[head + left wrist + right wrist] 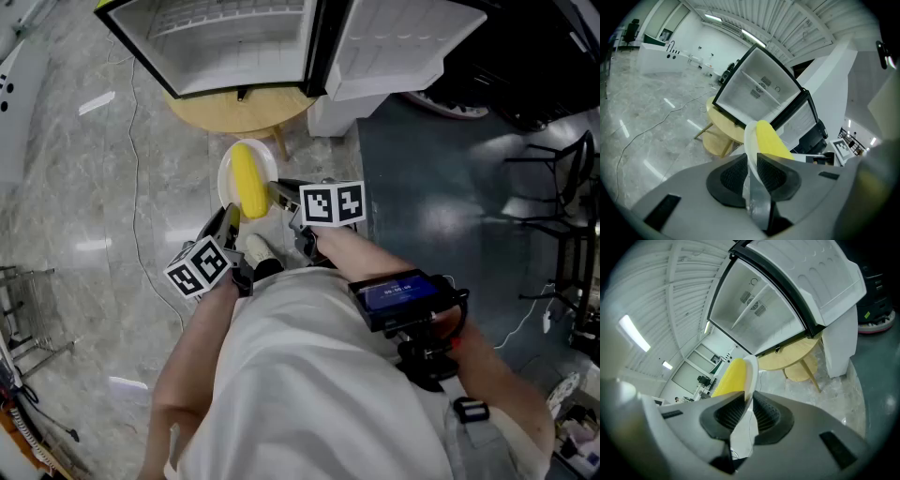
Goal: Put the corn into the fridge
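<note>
A yellow corn cob lies on a small white plate, held in the air in front of the open fridge. My left gripper is shut on the plate's near-left rim and my right gripper on its right rim. In the left gripper view the pads of the left gripper pinch the plate rim, with the corn just behind. In the right gripper view the right gripper clamps the plate beside the corn. The fridge shows bare white shelves.
The fridge stands on a round wooden table with its door swung open to the right. A thin cable runs across the marble floor. A metal rack stands at the left, and a dark chair at the right.
</note>
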Demonstrator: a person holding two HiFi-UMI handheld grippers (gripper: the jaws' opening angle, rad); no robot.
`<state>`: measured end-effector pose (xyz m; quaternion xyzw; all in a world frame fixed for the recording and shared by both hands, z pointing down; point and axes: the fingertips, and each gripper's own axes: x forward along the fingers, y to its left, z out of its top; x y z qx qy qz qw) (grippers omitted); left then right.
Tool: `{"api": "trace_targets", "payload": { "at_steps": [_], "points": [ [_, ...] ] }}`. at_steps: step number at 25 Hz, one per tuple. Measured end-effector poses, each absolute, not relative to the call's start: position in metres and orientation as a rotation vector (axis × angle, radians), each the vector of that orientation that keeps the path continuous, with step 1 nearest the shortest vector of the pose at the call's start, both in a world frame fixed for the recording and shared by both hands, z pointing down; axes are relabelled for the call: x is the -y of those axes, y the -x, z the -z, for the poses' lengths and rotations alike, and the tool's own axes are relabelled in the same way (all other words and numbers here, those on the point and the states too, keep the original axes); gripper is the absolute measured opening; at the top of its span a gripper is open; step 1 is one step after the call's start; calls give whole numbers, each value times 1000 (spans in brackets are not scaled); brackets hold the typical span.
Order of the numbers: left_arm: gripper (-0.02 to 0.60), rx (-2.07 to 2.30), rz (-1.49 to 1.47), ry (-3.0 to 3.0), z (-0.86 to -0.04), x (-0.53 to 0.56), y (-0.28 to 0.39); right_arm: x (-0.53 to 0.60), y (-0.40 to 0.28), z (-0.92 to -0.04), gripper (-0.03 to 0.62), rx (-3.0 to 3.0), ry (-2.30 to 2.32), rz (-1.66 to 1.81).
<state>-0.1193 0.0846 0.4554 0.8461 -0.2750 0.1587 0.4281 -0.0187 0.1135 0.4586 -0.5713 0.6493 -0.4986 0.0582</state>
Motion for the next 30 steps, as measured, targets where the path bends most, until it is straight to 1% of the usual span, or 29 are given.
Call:
{"api": "trace_targets", "payload": {
  "at_steps": [6, 16, 30],
  "points": [
    [69, 729, -366, -2049, -460, -167, 112, -193, 9, -460, 52, -2003, 1701, 1564],
    [68, 798, -362, -2041, -462, -250, 117, -273, 13, -465, 52, -2024, 1636, 1584],
    [69, 812, -345, -2037, -470, -315, 123, -337, 18, -471, 52, -2043, 1628, 1578]
  ]
}}
